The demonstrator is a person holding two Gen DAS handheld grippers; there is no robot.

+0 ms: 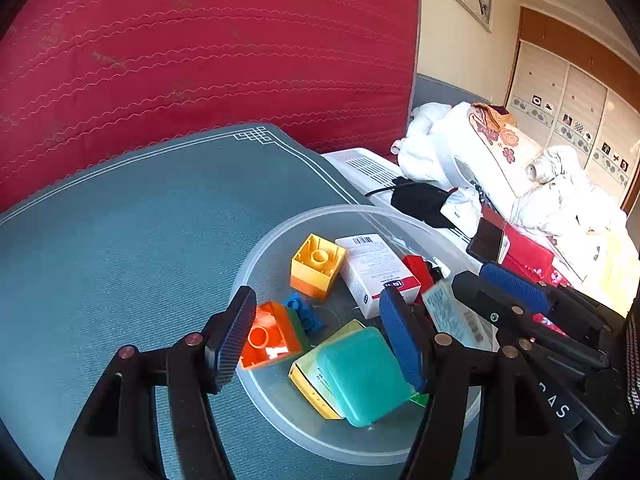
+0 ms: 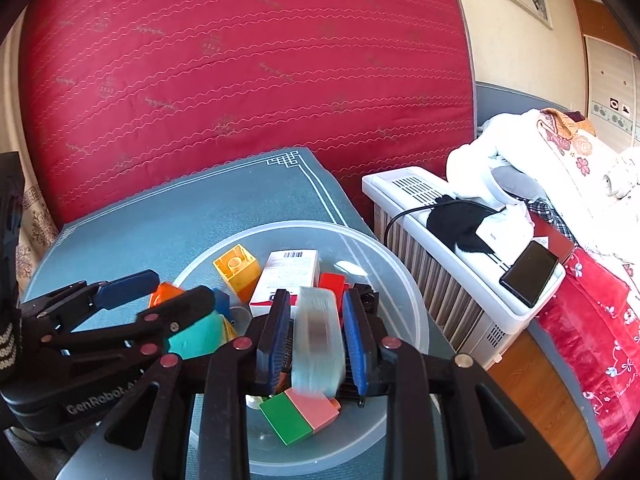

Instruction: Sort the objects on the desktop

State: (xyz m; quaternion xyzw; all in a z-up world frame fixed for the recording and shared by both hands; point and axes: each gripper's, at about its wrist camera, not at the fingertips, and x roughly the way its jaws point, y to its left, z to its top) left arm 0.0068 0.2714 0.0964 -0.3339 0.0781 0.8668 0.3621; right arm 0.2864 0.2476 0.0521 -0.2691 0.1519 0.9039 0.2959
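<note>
A clear round plastic bowl [image 1: 264, 256] sits on the blue-grey mat and holds mixed objects: a yellow block [image 1: 316, 266], an orange block [image 1: 268, 336], a small blue brick [image 1: 304, 312], a white medicine box [image 1: 376, 272], a red brick [image 1: 418, 270] and a teal box [image 1: 360, 372]. My left gripper [image 1: 320, 336] is open over the bowl, above the orange block and teal box. My right gripper [image 2: 318, 334] is shut on a pale blue packet [image 2: 318, 340], held over the bowl [image 2: 400, 280] above a green-and-pink block [image 2: 300, 414].
The mat [image 1: 140, 240] covers the table in front of a red quilted mattress [image 1: 200, 48]. To the right stand a white heater [image 2: 432, 216] with a black cloth and a phone [image 2: 528, 272], and a bed piled with bedding [image 1: 520, 160].
</note>
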